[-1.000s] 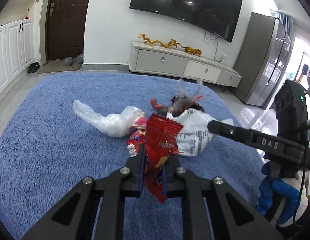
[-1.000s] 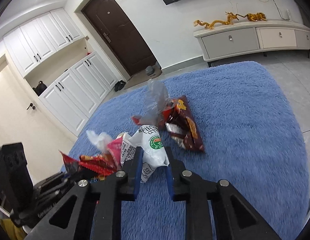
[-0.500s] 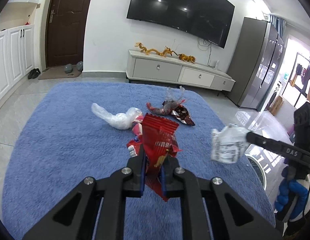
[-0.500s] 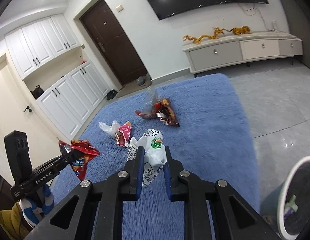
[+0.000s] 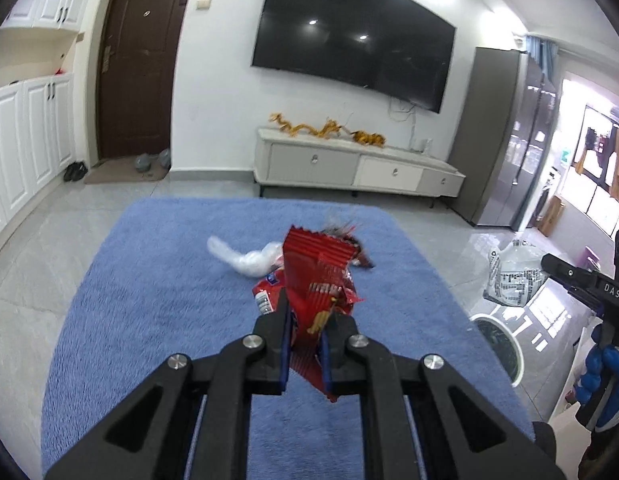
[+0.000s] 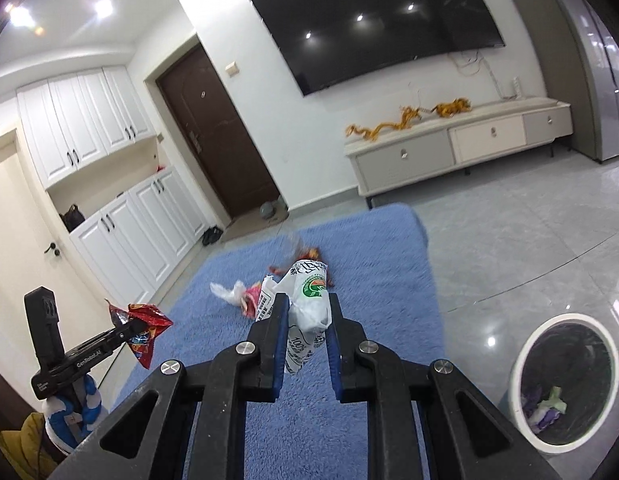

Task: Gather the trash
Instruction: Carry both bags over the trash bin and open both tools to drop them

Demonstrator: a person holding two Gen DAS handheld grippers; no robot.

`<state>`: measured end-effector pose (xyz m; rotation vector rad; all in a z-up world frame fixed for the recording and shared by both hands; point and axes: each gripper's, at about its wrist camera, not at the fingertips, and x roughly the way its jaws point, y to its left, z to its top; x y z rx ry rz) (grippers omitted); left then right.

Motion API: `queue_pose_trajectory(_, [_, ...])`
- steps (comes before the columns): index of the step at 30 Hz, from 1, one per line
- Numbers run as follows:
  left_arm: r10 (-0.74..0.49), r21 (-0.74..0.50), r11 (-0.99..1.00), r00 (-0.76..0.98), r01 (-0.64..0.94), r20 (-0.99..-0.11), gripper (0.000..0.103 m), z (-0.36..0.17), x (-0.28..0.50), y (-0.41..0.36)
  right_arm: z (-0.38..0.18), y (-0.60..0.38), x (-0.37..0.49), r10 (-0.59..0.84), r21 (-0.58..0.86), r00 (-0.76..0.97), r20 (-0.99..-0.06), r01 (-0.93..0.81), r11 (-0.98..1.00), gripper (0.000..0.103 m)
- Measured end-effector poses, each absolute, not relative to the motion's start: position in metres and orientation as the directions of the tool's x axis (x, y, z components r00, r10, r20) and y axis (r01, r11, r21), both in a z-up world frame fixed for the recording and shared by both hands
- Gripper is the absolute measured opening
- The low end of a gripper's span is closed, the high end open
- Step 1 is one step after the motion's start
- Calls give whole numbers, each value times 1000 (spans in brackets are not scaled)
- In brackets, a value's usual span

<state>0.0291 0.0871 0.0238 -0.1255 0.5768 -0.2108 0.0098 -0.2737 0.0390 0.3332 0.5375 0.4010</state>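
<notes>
My left gripper (image 5: pixel 305 312) is shut on a red snack wrapper (image 5: pixel 315 268), held up above the blue rug (image 5: pixel 157 288). The right wrist view shows that wrapper (image 6: pixel 143 322) hanging at the left. My right gripper (image 6: pixel 307 312) is shut on a crumpled white printed bag (image 6: pixel 309 300), which also appears at the right of the left wrist view (image 5: pixel 513 276). A white trash bin (image 6: pixel 565 380) with a dark liner and some scraps inside stands on the tiles at lower right. A clear plastic bag (image 5: pixel 245 258) and more wrappers (image 6: pixel 305 256) lie on the rug.
A white TV cabinet (image 5: pixel 361 170) with gold ornaments stands under the wall TV beyond the rug. A dark door (image 5: pixel 137 68) and white cupboards (image 6: pixel 121 236) are to the left. A grey fridge (image 5: pixel 509 140) stands at right. A hand in a blue glove (image 5: pixel 601 372) holds the right gripper.
Both grippers have risen and pulled back from the trash pile, each carrying its piece. The right gripper swung right, bringing the trash bin into view.
</notes>
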Motion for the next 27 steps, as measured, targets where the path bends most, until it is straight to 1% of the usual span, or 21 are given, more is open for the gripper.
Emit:
queue_pose_trajectory(6, [-328,-191,944,801,268,-501,10,47,29,47,56,-314,-22,372,385,849,-376,-222,896,17])
queue_pose_trajectory(13, [-468,-191,880,728,434,-502,10,66,44,-43,57,-379,-55,219,374,909,-355,-77,924,17])
queue_pose_trajectory(20, [-541,-151,811,627,565,-561,11,52,63,-154,29,-444,-65,85,391,914,-396,85,916,17])
queue_pose_trajectory(27, [-551,-122,755,522,645,-651,11,10,85,-250,-12,-490,-52,34,404,880,-474,183,896,17])
